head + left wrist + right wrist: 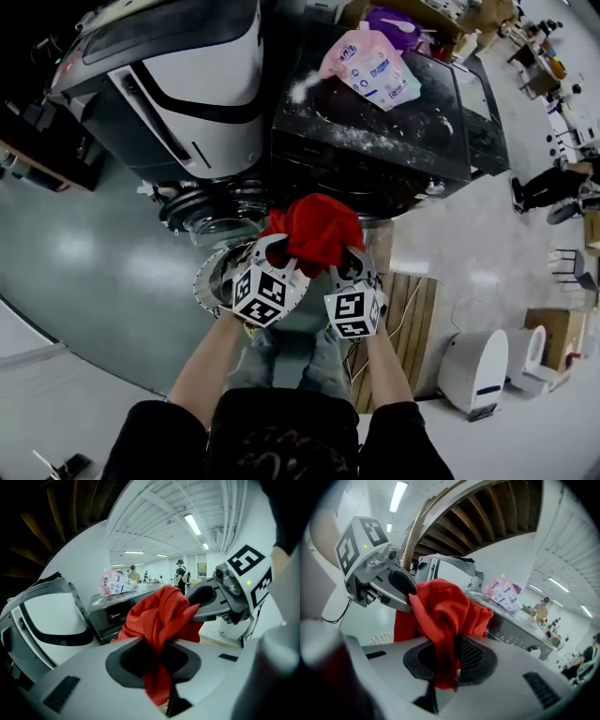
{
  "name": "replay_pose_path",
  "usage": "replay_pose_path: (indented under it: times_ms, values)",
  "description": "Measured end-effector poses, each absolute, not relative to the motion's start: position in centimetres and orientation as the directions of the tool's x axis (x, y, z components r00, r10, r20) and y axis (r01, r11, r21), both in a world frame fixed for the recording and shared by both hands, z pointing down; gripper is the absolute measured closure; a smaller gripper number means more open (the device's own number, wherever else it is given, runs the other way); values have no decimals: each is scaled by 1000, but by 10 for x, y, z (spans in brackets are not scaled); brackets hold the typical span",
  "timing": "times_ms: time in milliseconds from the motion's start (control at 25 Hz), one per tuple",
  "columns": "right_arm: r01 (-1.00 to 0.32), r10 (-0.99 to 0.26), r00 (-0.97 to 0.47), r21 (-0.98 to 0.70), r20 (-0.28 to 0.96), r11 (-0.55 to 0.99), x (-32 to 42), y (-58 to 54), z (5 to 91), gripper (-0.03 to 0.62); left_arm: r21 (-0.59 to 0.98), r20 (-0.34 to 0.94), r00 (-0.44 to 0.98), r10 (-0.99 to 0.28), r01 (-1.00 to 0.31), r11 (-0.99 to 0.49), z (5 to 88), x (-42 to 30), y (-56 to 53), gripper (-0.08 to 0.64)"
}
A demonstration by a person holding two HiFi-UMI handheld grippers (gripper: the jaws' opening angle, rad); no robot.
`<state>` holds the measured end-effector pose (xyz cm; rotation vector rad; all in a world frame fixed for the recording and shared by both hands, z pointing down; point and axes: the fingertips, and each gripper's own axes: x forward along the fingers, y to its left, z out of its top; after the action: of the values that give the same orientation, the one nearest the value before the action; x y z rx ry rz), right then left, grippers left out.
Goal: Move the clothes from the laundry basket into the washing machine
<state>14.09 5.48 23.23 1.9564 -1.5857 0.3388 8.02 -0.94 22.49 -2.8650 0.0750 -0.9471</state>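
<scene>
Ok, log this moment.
left hand-held gripper: shut on red garment | right hand-held gripper: shut on red garment | laundry basket: below

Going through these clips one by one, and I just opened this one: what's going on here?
A person holds a gripper in each hand. The left gripper and the right gripper are both shut on one red garment, bunched between them in the air, with the white laundry basket below. A white washing machine and a dark machine with a pink bag on top stand just ahead. The garment is not yet in either.
</scene>
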Motion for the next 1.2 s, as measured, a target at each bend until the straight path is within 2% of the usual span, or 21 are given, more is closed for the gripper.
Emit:
replay_pose_path:
  times_ms: [400, 640, 880, 1200]
  values:
    - [-938, -789, 334, 262, 515, -226, 248, 148, 213, 526, -174, 599, 801, -17, 109, -979, 205, 192, 82, 474]
    - [-947, -808, 303, 252, 506, -198, 301, 196, 207, 526, -197, 603, 796, -52, 85, -977, 197, 244, 133, 474]
    - [-953, -825, 275, 255, 493, -165, 336, 216, 198, 526, -224, 607, 790, -81, 72, -972, 188, 276, 157, 474]
    - [-955, -837, 267, 246, 478, -165, 341, 211, 183, 526, -246, 594, 800, -79, 87, -965, 171, 281, 154, 474]
